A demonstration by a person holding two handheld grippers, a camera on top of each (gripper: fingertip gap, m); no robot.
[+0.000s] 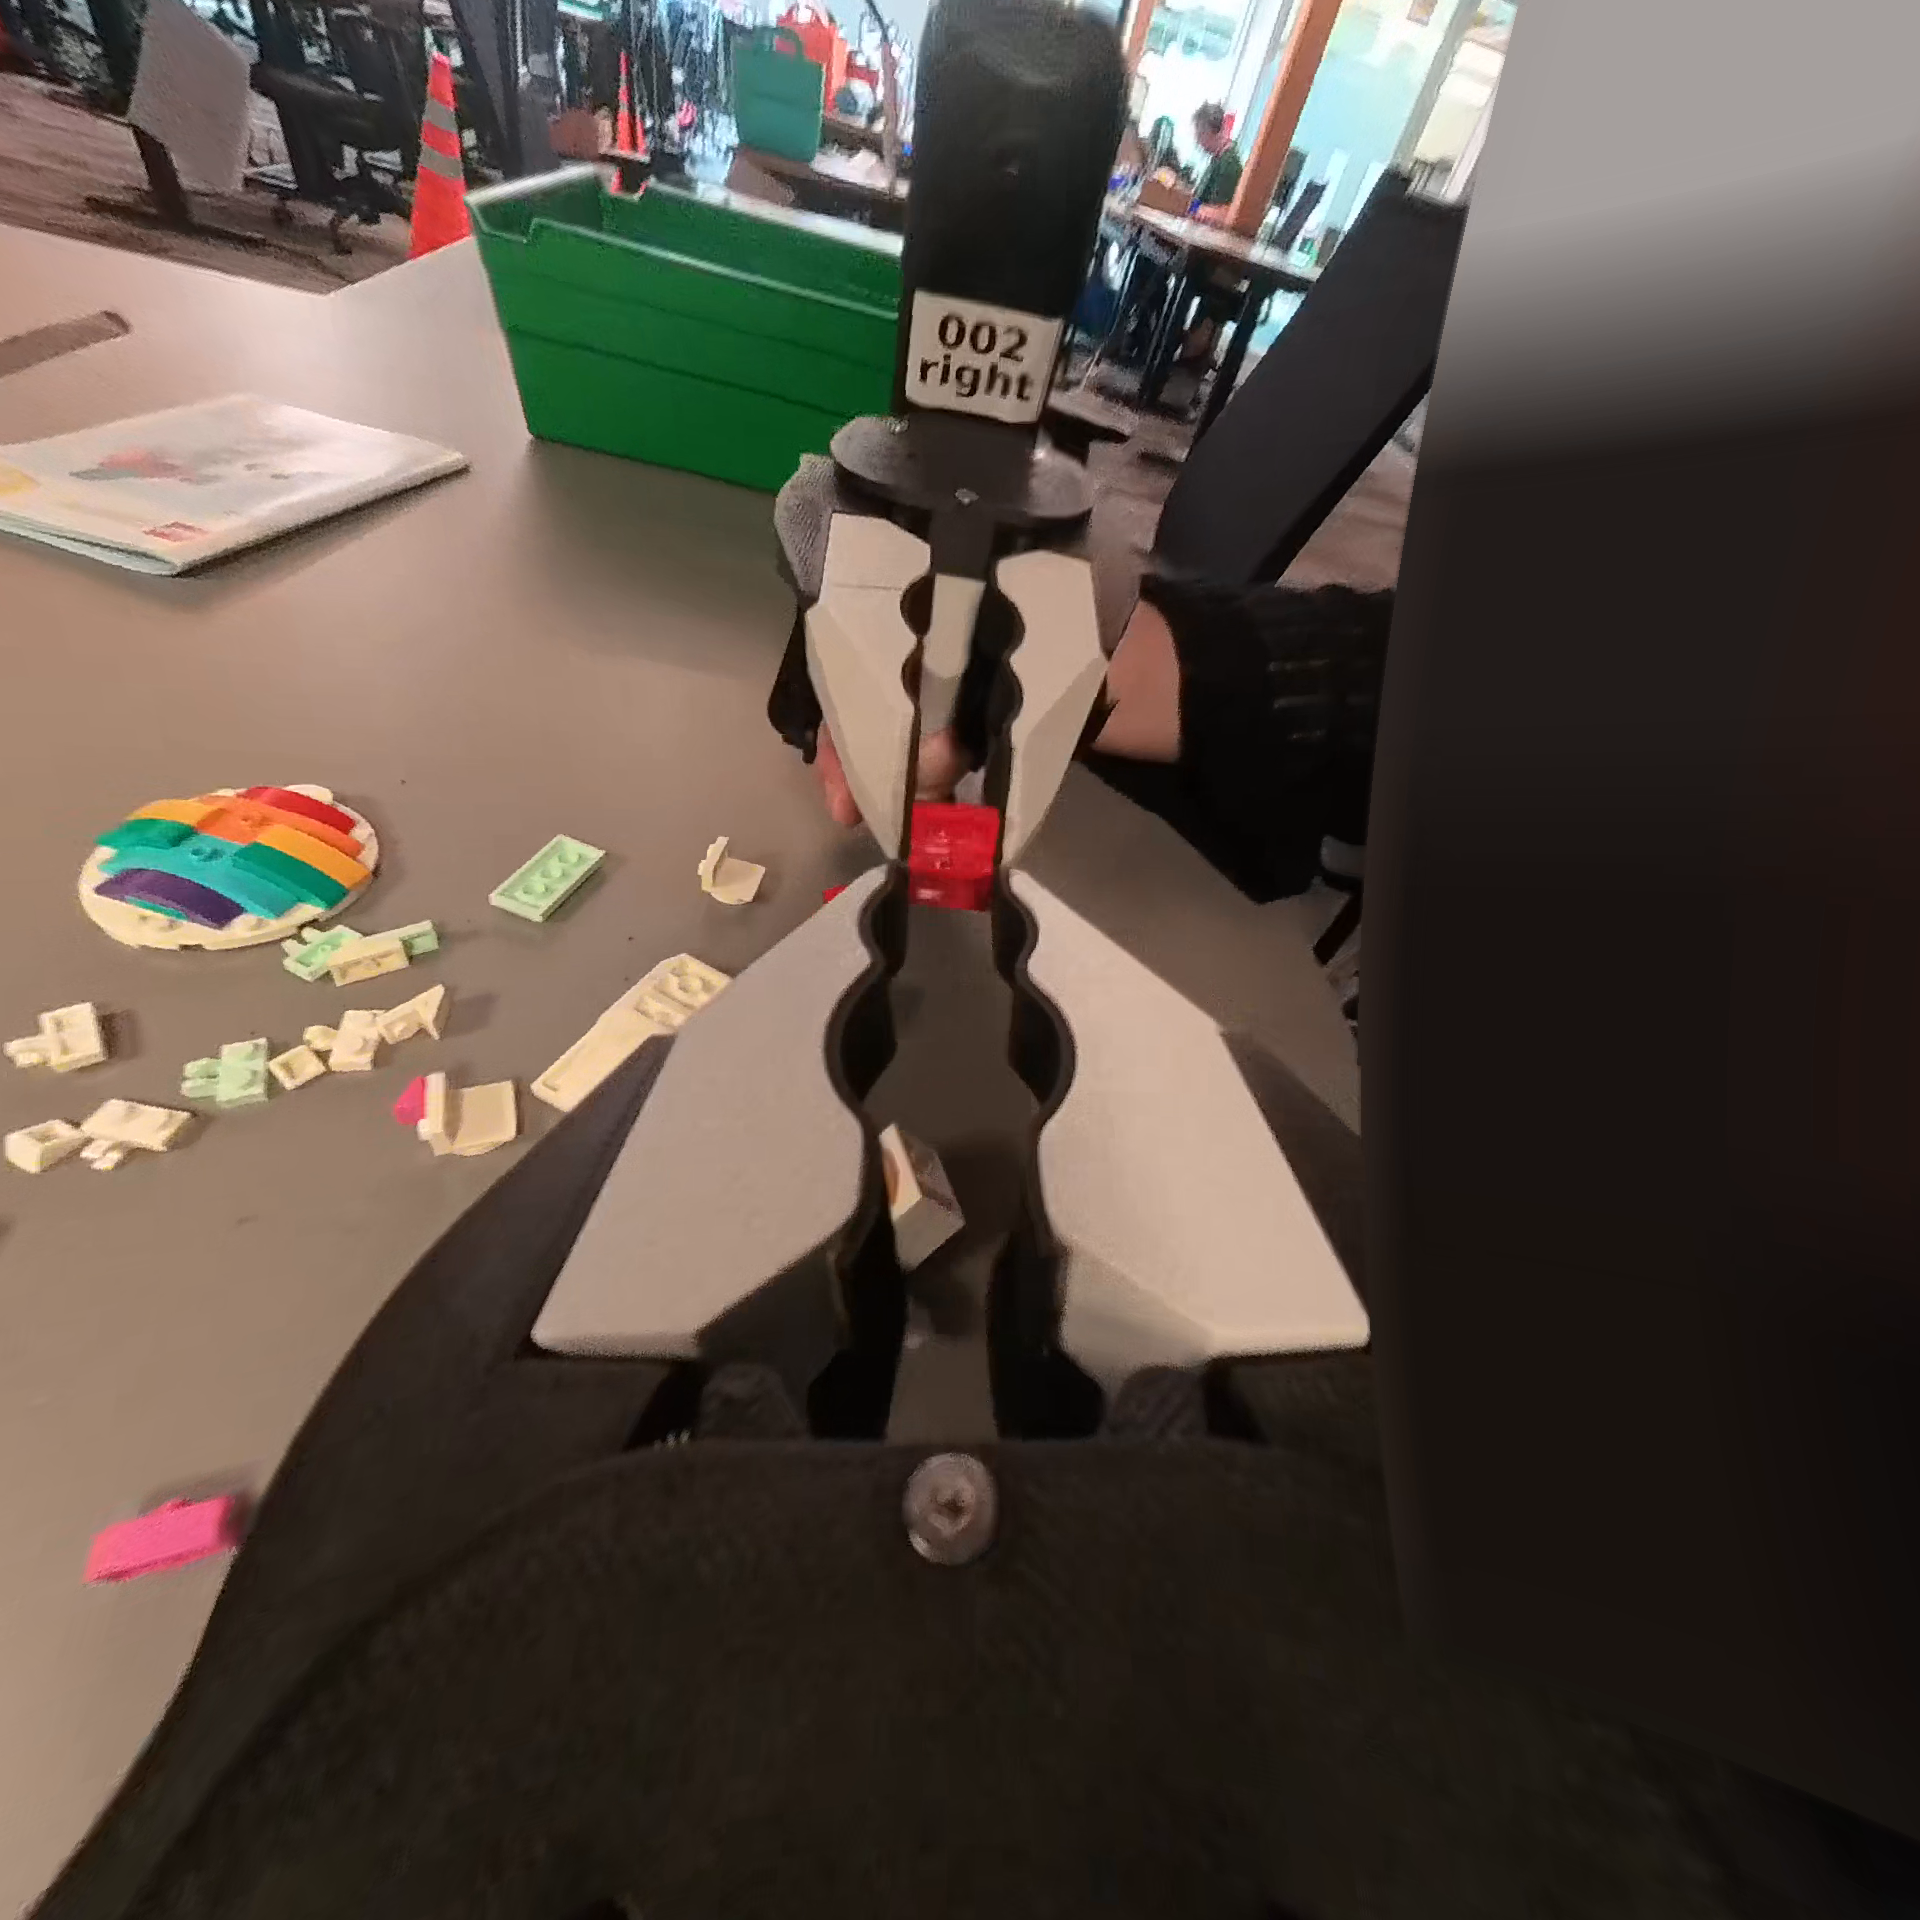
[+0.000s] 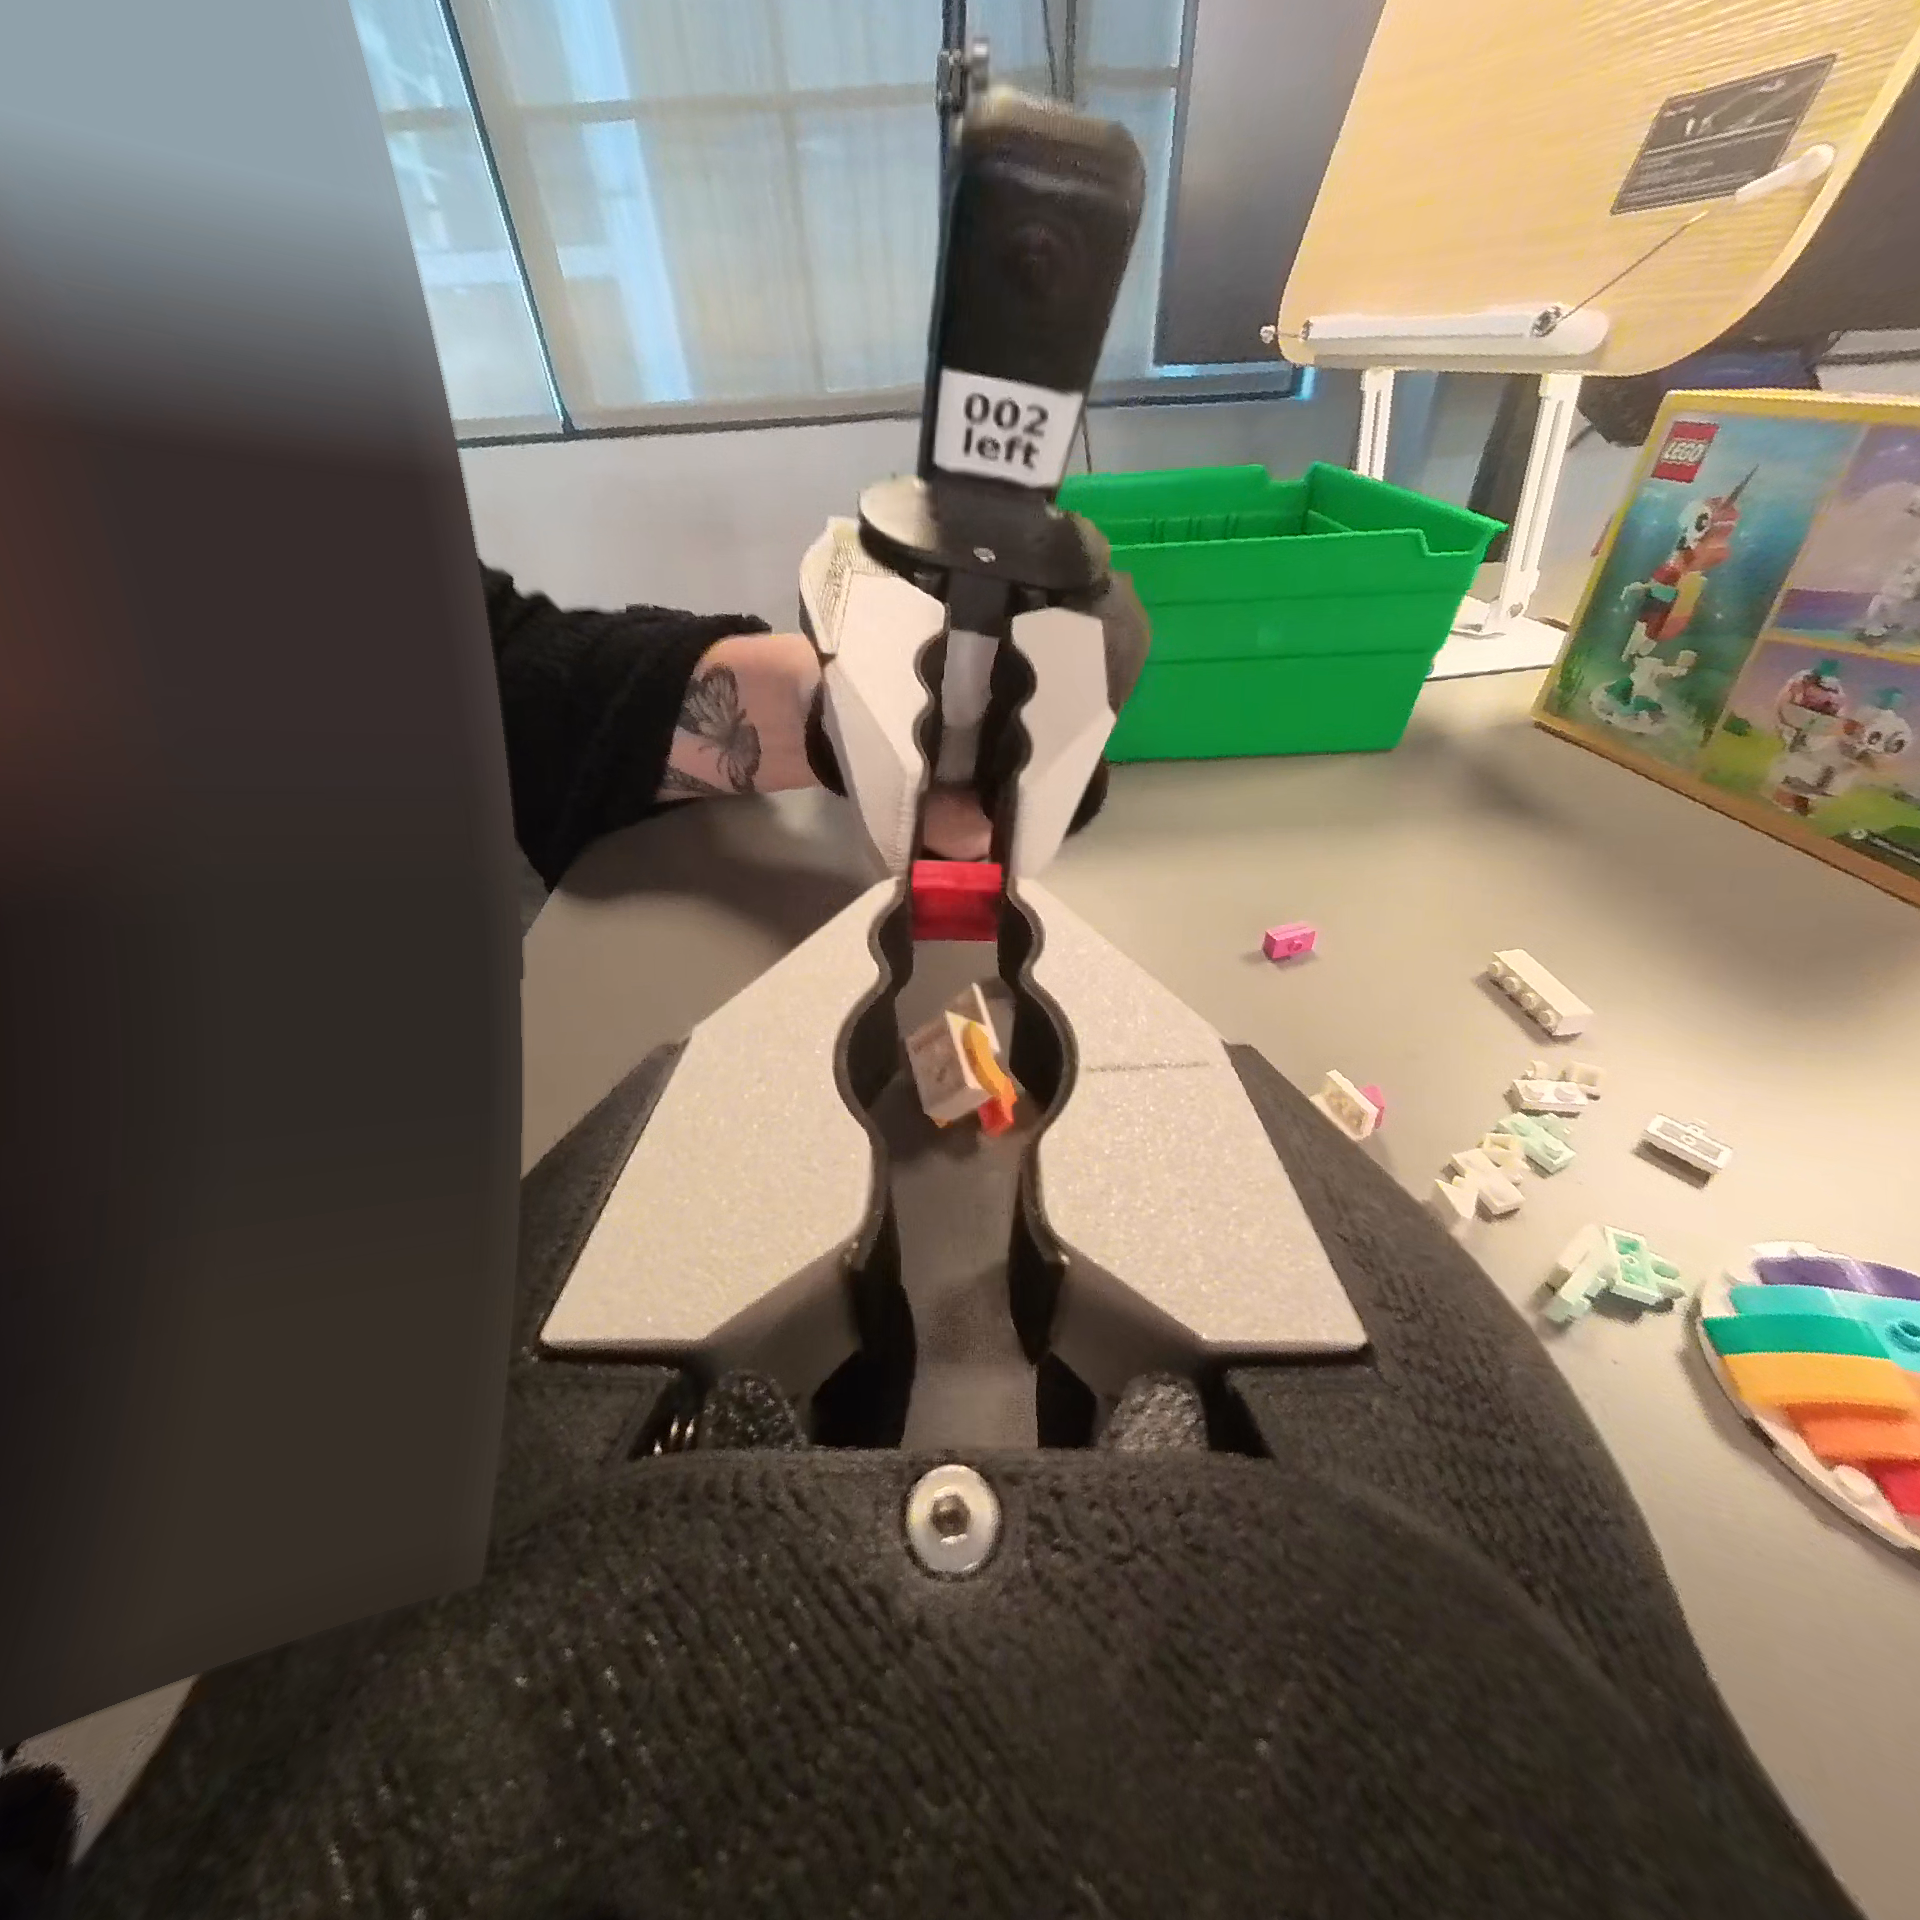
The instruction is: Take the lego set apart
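Between both hand-held gripper (image 1: 948,883) tips, clamped red brick (image 1: 951,857)

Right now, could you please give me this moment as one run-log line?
left gripper: shut on small red lego stack | right gripper: shut on same stack, tips facing | loose pale bricks on grey table

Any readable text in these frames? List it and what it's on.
Can't quote writing; here's what carries it.
White label on right gripper: legible print.
Second white label on left gripper: legible print.
Lego box: logo legible.
Booklet: blurred.
Dark sticker on wooden board: too small.
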